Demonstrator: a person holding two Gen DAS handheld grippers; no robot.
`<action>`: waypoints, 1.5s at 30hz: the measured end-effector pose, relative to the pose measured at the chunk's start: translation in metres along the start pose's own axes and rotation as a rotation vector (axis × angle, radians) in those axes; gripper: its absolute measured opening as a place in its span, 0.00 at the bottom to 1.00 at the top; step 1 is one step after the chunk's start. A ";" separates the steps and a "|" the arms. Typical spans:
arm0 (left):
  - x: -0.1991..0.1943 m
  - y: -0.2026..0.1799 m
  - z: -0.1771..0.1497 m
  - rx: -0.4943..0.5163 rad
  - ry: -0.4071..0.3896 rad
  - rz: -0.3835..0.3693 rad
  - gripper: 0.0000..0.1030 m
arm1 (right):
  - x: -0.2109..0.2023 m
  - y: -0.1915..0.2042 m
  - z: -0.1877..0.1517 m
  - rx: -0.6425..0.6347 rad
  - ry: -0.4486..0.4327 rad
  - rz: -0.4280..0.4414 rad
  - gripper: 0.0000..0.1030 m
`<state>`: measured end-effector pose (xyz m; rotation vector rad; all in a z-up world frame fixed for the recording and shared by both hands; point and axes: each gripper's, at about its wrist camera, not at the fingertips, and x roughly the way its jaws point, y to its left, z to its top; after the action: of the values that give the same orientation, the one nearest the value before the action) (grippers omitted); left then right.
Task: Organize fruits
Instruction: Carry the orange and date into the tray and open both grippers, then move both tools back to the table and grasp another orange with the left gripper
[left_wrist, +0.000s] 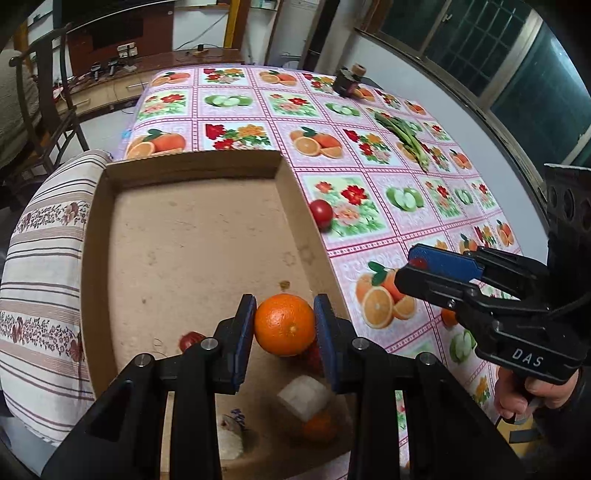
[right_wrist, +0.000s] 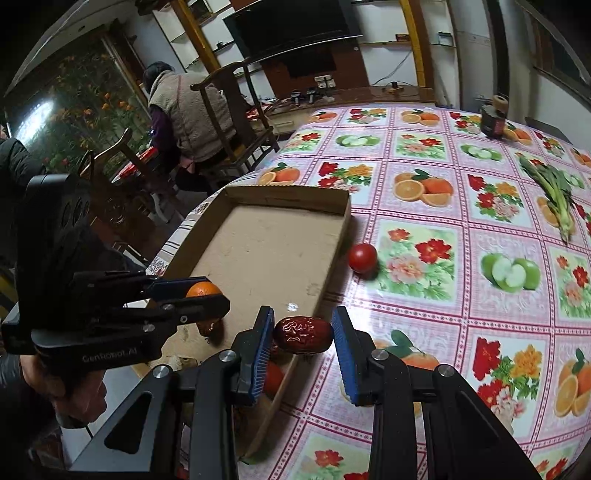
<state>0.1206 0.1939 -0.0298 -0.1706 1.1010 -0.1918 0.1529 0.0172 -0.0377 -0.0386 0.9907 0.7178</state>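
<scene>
Left gripper (left_wrist: 284, 325) clamps an orange (left_wrist: 284, 325); right gripper (right_wrist: 303, 334) clamps a red date (right_wrist: 303, 334) — both over the cardboard tray (left_wrist: 291, 192), which holds more fruit.

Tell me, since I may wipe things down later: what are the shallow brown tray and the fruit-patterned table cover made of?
The shallow brown tray looks like matte cardboard: folded walls, raw-cut edges, stained floor. The fruit-patterned table cover seems to be glossy plastic or oilcloth, judging by the sheen near the small red tomato.
</scene>
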 end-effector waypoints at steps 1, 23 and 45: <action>0.000 0.002 0.001 -0.005 -0.001 0.001 0.29 | 0.001 0.001 0.001 -0.005 0.002 0.004 0.32; 0.030 0.063 0.015 -0.161 0.048 0.099 0.29 | 0.078 0.037 0.017 -0.163 0.137 0.055 0.32; 0.032 0.058 0.008 -0.145 0.048 0.219 0.46 | 0.104 0.050 0.002 -0.246 0.177 0.008 0.55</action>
<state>0.1459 0.2428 -0.0669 -0.1738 1.1729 0.0808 0.1617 0.1118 -0.1026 -0.3169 1.0661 0.8511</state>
